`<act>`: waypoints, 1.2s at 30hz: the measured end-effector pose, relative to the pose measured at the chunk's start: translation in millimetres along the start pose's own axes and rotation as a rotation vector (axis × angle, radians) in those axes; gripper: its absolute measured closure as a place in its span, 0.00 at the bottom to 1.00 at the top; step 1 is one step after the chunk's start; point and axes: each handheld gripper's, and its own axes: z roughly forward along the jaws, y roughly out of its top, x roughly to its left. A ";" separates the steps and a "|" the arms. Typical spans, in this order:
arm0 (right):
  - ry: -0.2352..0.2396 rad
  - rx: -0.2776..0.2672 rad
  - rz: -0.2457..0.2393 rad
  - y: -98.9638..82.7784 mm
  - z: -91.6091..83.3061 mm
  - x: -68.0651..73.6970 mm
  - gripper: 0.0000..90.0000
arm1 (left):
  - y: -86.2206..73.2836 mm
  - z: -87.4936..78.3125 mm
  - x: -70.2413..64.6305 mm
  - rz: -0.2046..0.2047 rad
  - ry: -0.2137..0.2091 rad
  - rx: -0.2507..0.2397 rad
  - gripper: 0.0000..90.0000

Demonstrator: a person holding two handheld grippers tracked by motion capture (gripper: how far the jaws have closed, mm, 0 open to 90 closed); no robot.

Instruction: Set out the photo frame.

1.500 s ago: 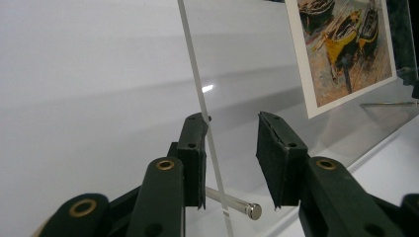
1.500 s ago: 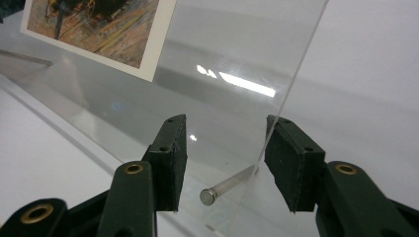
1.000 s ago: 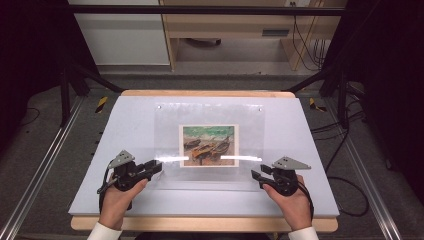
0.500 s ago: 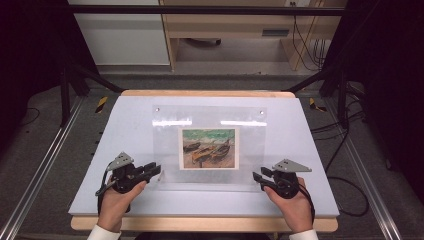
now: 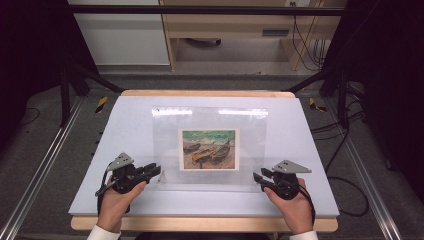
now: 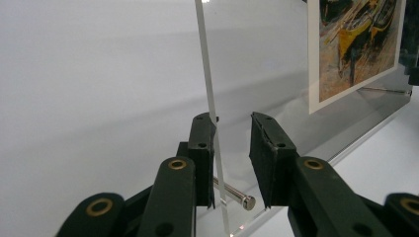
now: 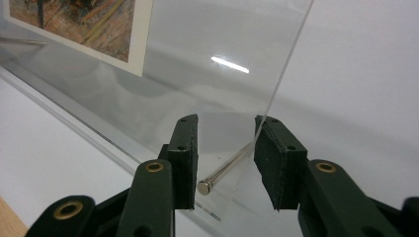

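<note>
A clear acrylic frame (image 5: 165, 140) holding a print of boats on a beach (image 5: 209, 149) stands tilted on the white table (image 5: 125, 125). My left gripper (image 5: 158, 171) is at its lower left corner, my right gripper (image 5: 257, 179) at its lower right corner. In the left gripper view the jaws (image 6: 232, 129) have just been closing; one pad lies against the pane (image 6: 210, 94), the other meets the head of a metal pin (image 6: 237, 197). In the right gripper view the jaws (image 7: 225, 129) have closed likewise around the pane edge (image 7: 289, 64) and a pin (image 7: 222, 173).
Bare white table surface surrounds the frame; its wooden front edge (image 5: 200, 224) runs just under the person's hands. Metal rails (image 5: 40, 170) flank the table on the floor. Cables (image 5: 345, 180) lie at the right, and wooden furniture (image 5: 225, 30) stands behind.
The frame's tilt has shifted: the light streak on the pane jumped from near the lower edge to the top edge, and the print sits slightly lower. Both hands stayed at the corners.
</note>
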 end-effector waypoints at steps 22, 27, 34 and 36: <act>-0.014 0.009 -0.018 -2.6 -1.8 3.1 0.71 | -2.8 -2.5 -3.7 -0.011 -0.011 0.017 0.80; -0.018 0.012 -0.019 -3.3 -2.4 4.0 0.72 | -3.1 -3.0 -4.3 -0.009 -0.010 0.020 0.80; -0.018 0.010 -0.022 -4.1 -2.6 3.9 0.72 | -3.5 -3.2 -4.7 -0.010 -0.010 0.021 0.80; -0.022 0.009 -0.017 -4.6 -2.7 4.8 0.72 | -3.8 -3.4 -5.2 -0.009 -0.006 0.022 0.80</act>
